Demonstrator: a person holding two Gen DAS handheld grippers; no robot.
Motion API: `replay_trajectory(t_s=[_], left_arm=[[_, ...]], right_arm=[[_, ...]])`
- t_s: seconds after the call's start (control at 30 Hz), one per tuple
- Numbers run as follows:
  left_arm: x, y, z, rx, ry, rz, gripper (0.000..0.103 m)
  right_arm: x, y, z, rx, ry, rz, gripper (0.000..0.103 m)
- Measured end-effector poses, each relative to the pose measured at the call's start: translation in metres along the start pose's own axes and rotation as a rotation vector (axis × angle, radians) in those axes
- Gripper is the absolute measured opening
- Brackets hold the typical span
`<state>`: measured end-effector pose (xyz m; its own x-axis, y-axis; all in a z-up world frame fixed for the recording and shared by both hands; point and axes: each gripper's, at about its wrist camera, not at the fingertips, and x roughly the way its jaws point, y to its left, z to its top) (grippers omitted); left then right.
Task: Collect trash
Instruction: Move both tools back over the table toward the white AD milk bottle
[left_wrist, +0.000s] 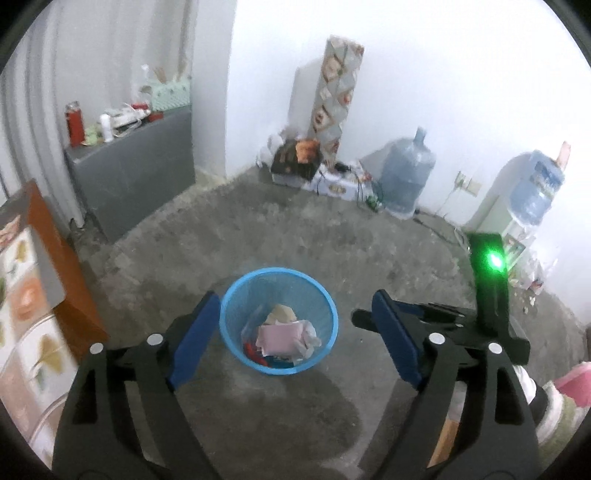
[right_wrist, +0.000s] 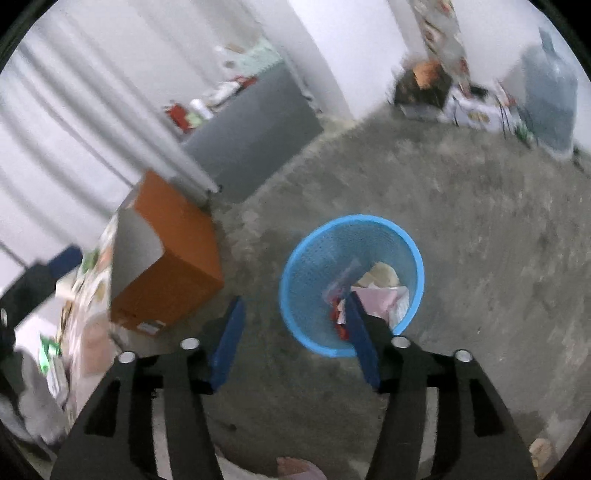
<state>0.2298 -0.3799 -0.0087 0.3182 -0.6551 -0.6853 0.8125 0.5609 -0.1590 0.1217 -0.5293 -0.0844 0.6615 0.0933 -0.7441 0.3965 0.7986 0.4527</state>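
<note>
While both my left gripper (left_wrist: 291, 341) and right gripper (right_wrist: 293, 341) hang spread and empty, the blue bin (left_wrist: 279, 321) holding crumpled trash (left_wrist: 286, 338) stands on the floor directly ahead, framed between my left fingers and nearer that hand.

No text can be read: printing on the boxes (left_wrist: 334, 184) left of the water jug (left_wrist: 406, 177) is too blurred.

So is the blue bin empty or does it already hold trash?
Partly filled. The blue bin stands upright on the floor with crumpled paper and red scraps at its bottom, far below the rim.
</note>
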Motion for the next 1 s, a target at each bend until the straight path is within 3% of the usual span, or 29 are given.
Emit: replay_trajectory(t_s=[0.13,0.2,0.43,0.6,0.8,1.0], left_arm=[[-0.056,0.018,-0.016,-0.066,-0.052,0.026,0.083],[-0.084,0.027,-0.027,-0.098,-0.081,0.057,0.083],[-0.176,0.048,-0.060,-0.141,-0.185,0.159,0.083],[-0.241,0.067,-0.090,-0.185,-0.260,0.246,0.083],[-0.333,0.098,-0.137,-0.290,-0.364,0.422,0.083],[-0.403,0.130,-0.195,-0.429,-0.393,0.579,0.083]], right_arm=[[-0.034,0.036,-0.015,-0.067,-0.068,-0.041,0.084],[-0.045,0.058,-0.021,-0.108,-0.089,-0.072,0.089],[-0.064,0.129,-0.036,-0.258,-0.097,-0.087,0.092],[-0.088,0.172,-0.048,-0.355,-0.161,-0.089,0.092],[-0.108,0.210,-0.047,-0.374,-0.180,0.057,0.092],[-0.102,0.263,-0.047,-0.404,-0.126,0.212,0.092]])
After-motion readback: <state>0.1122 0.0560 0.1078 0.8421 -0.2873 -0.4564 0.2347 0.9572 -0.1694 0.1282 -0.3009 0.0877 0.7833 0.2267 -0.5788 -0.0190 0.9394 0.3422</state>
